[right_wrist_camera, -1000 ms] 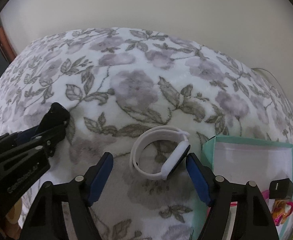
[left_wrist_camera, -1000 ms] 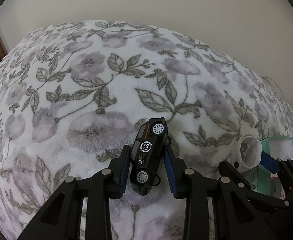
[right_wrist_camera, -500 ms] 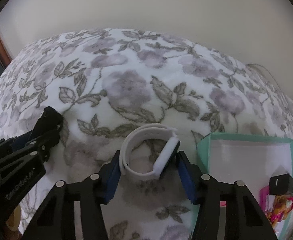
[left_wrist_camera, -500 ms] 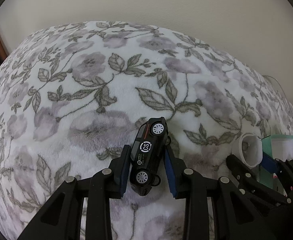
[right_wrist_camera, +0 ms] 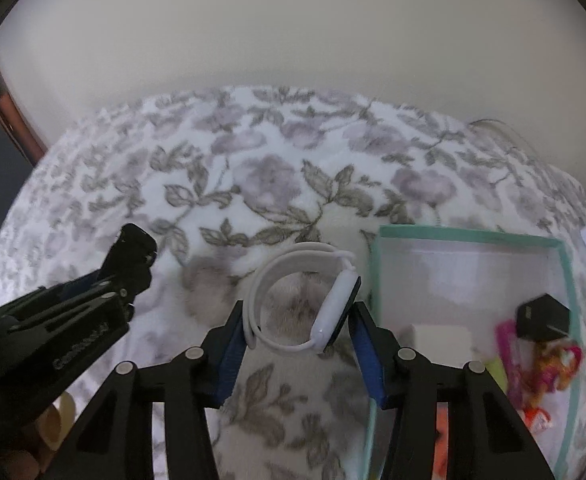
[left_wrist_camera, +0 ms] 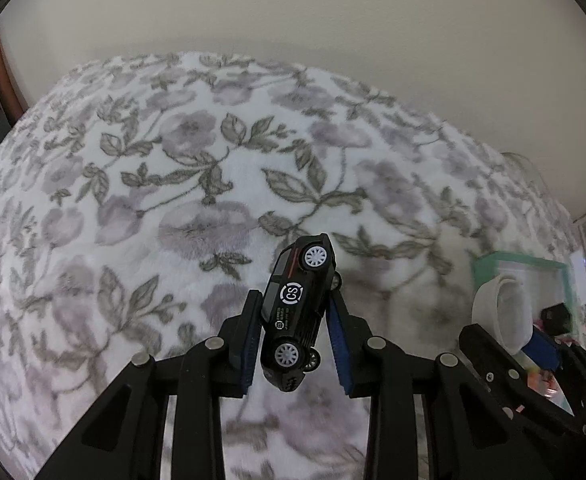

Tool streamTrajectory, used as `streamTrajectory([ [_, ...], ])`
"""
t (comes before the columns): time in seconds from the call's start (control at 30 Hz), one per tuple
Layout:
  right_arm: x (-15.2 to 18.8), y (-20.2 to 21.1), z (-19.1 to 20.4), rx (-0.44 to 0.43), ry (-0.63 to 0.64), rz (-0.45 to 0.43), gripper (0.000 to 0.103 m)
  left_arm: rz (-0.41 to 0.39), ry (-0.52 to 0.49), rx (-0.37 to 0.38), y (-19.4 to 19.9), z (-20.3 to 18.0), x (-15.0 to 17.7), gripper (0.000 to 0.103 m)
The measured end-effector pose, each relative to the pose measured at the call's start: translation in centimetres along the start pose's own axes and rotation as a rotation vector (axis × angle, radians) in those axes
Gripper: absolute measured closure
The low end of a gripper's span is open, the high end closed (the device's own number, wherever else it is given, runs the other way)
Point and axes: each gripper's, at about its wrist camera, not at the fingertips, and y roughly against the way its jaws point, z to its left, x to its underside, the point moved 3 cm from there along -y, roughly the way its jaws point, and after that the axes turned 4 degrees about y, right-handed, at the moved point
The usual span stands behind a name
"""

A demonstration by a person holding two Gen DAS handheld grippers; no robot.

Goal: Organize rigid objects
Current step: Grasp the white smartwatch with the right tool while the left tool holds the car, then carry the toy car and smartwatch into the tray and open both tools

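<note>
My left gripper (left_wrist_camera: 295,312) is shut on a black toy car (left_wrist_camera: 299,312) with white wheels and a "CS" mark, held on its side above the floral blanket (left_wrist_camera: 153,208). My right gripper (right_wrist_camera: 297,316) is shut on a white smartwatch (right_wrist_camera: 305,300) with a looped band, lifted above the blanket just left of a teal-rimmed white box (right_wrist_camera: 469,264). The watch (left_wrist_camera: 503,312) and right gripper also show at the right of the left wrist view. The left gripper's arm (right_wrist_camera: 93,300) shows at the left of the right wrist view.
The box holds a black cube (right_wrist_camera: 543,316), a pink and orange toy (right_wrist_camera: 553,364) and a white card (right_wrist_camera: 441,344). A cream wall (right_wrist_camera: 293,40) stands behind the bed. A cable (right_wrist_camera: 493,126) lies at the blanket's far right edge.
Both grippers have closed and lifted. The left raised the car off the blanket. The right shut on the watch and carried it up and right, next to the box.
</note>
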Motion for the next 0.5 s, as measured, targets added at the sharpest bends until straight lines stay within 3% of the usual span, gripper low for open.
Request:
streamTrajectory([
  [0.2, 1.0, 7.1, -1.5, 0.000, -0.053, -0.096, 0.050, -0.066, -0.001, 0.022, 6.7, -1.6, 1.0, 0.070],
  [0.5, 4.4, 16.8, -5.2, 0.003, -0.186, -0.231, 0.050, -0.182, -0.007, 0.137, 16.2, -4.6, 4.8, 0.070],
])
